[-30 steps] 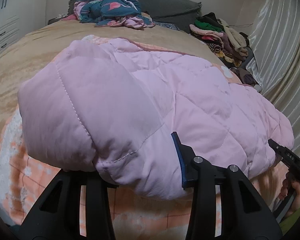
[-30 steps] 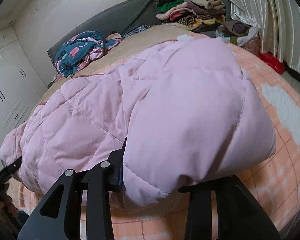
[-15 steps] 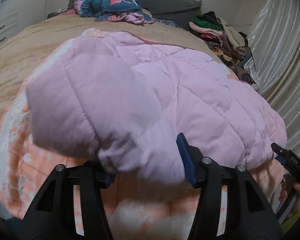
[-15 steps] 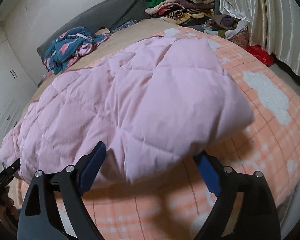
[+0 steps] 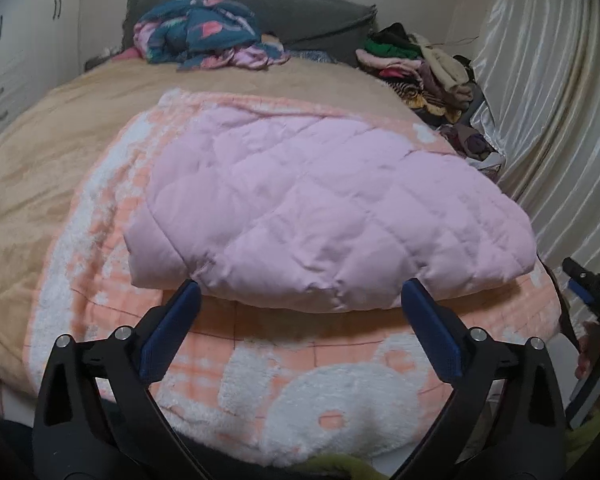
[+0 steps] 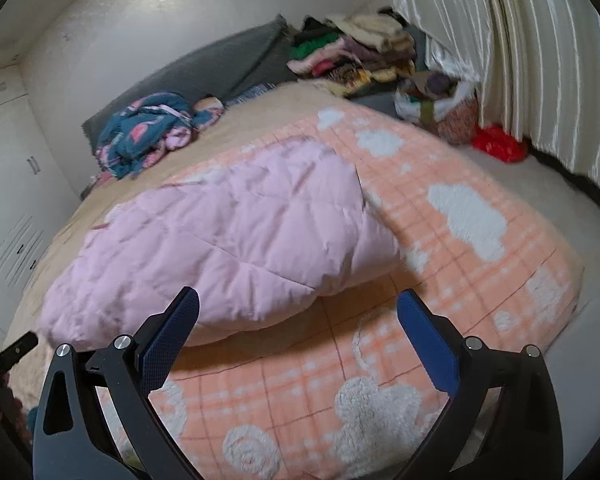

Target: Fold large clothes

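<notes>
A pink quilted jacket [image 5: 320, 208] lies folded into a thick bundle on the orange-and-white blanket [image 5: 284, 364] at the near end of the bed. It also shows in the right wrist view [image 6: 228, 240]. My left gripper [image 5: 300, 300] is open and empty, just short of the jacket's near edge. My right gripper [image 6: 298, 308] is open and empty, pulled back from the jacket's near right corner. The right gripper's tip [image 5: 588, 284] shows at the far right of the left wrist view.
A crumpled blue-and-pink garment [image 5: 204, 32] lies near the grey headboard [image 5: 308, 12]. A pile of mixed clothes [image 5: 416, 60] sits at the bed's far right corner. Curtains [image 5: 548, 120] hang along the right. White cupboards [image 6: 4, 208] stand on the left. A red bag [image 6: 496, 144] lies on the floor.
Both grippers opened and let go of the pink jacket, then drew back from it. The jacket dropped and now lies flat and folded on the blanket.
</notes>
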The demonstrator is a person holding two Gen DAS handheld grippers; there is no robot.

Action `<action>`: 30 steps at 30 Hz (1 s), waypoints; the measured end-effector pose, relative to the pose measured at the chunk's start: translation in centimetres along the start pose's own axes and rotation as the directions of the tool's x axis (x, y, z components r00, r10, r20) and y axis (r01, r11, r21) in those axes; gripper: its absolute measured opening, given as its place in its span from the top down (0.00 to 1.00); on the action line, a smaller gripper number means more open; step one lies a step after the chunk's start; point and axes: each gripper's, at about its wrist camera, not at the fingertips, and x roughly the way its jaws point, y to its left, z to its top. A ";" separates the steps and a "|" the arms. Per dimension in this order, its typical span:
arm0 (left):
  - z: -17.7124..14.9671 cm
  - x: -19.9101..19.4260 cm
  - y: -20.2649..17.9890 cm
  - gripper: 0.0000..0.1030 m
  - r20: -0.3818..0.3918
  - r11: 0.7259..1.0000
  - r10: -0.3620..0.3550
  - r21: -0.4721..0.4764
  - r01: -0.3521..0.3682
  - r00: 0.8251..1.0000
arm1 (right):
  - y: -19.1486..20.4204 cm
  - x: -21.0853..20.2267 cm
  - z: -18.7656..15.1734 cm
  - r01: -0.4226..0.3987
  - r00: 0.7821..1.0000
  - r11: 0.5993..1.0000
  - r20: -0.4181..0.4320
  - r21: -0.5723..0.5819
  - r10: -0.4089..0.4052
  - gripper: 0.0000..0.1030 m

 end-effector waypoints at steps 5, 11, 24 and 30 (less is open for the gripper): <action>0.0 -2.6 -1.9 0.09 0.022 1.000 -0.024 0.011 0.024 0.999 | 1.5 -4.9 0.4 -0.021 0.997 0.995 0.069 -0.101 0.028 0.04; -0.5 -5.0 -3.6 0.09 0.031 0.999 -0.030 0.030 0.029 0.999 | 4.3 -9.3 -0.6 -0.032 0.991 0.984 0.121 -0.177 0.054 0.04; -2.2 -8.4 -6.5 0.09 0.075 0.995 -0.059 0.082 0.053 0.995 | 7.8 -12.6 -3.8 -0.003 0.987 0.953 0.150 -0.302 0.051 0.04; -3.0 -8.5 -7.1 0.09 0.070 0.994 -0.064 0.097 0.057 0.995 | 8.9 -13.1 -4.9 -0.012 0.987 0.944 0.146 -0.330 0.063 0.04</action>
